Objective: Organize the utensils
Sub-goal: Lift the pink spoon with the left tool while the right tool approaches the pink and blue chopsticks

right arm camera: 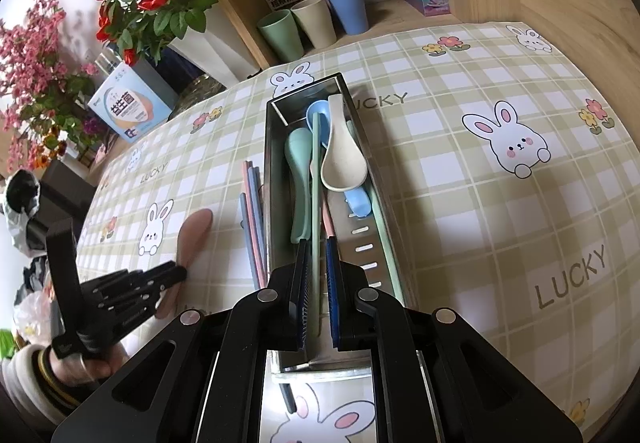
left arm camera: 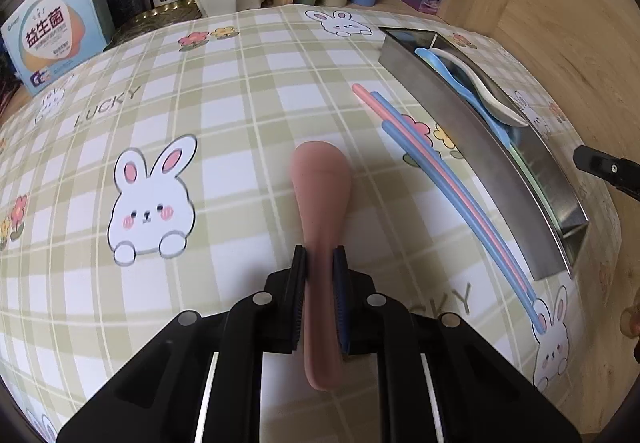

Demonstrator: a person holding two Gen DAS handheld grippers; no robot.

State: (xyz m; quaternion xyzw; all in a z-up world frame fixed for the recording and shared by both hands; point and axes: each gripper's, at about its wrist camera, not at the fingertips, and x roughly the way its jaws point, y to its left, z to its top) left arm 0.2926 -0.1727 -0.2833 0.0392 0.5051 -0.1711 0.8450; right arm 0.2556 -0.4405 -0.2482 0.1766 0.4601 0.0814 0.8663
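Note:
My left gripper (left arm camera: 320,267) is shut on the handle of a pink spoon (left arm camera: 322,179), whose bowl points away over the checked tablecloth. To its right lie pink and blue chopsticks (left arm camera: 436,171) along the near wall of a metal tray (left arm camera: 504,171). In the right wrist view, the tray (right arm camera: 269,179) holds a teal spoon (right arm camera: 298,171), a blue spoon (right arm camera: 320,113) and a white spoon (right arm camera: 342,163). My right gripper (right arm camera: 317,267) hovers over the tray's near end, shut on a green chopstick (right arm camera: 316,179) that runs lengthwise between its pads. The left gripper (right arm camera: 172,275) and pink spoon (right arm camera: 196,229) show at the left.
Several plastic cups (right arm camera: 312,23) stand on a wooden shelf behind the table. A white vase with red flowers (right arm camera: 216,43) and a light blue box (right arm camera: 128,111) sit at the back left. A wooden wall borders the right side. A person's hand (right arm camera: 80,363) grips the left tool.

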